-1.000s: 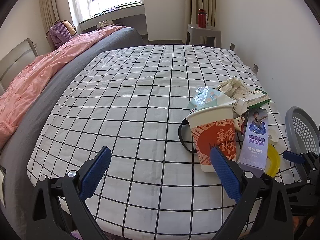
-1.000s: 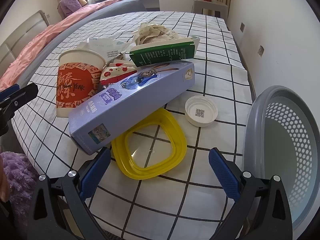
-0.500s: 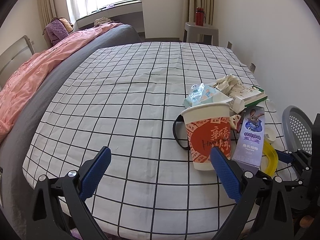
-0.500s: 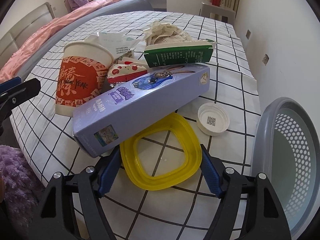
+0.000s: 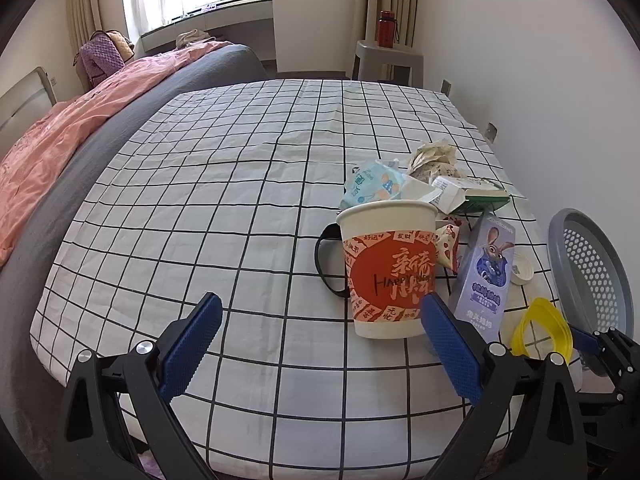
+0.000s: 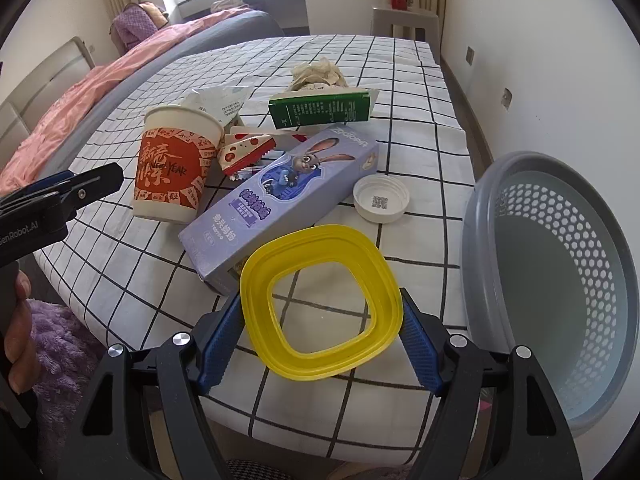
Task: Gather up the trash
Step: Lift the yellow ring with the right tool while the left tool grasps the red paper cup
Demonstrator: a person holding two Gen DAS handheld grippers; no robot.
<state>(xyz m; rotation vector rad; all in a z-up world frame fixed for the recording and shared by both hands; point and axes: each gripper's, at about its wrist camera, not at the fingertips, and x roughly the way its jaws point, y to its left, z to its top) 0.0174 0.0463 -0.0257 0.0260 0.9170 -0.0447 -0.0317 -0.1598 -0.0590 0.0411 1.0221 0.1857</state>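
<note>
On the checked bedsheet (image 6: 404, 92) lies a pile of trash. It holds a red-and-white paper cup (image 6: 172, 168), a purple cartoon box (image 6: 280, 196), a green carton (image 6: 320, 108), a white cap (image 6: 380, 198), crumpled paper (image 6: 316, 74) and a red-and-white wrapper (image 6: 244, 152). My right gripper (image 6: 320, 308) is shut on a yellow plastic ring (image 6: 320, 240), pads pressed on both its sides, and the ring is tilted up off the sheet. My left gripper (image 5: 320, 302) is open and holds nothing. Its right finger stands just in front of the cup (image 5: 386, 272).
A grey perforated basket (image 6: 552, 264) stands beside the bed at the right, close to the ring. A black band (image 5: 326, 264) lies left of the cup, a pale blue packet (image 5: 372, 186) behind it. A pink quilt (image 5: 48, 148) covers the bed's left side. A purple rug (image 6: 60, 344) lies below.
My right gripper has shut on the yellow ring and raised it, tilted, off the sheet. The left gripper stays open, and the cup now looks a little nearer in its view.
</note>
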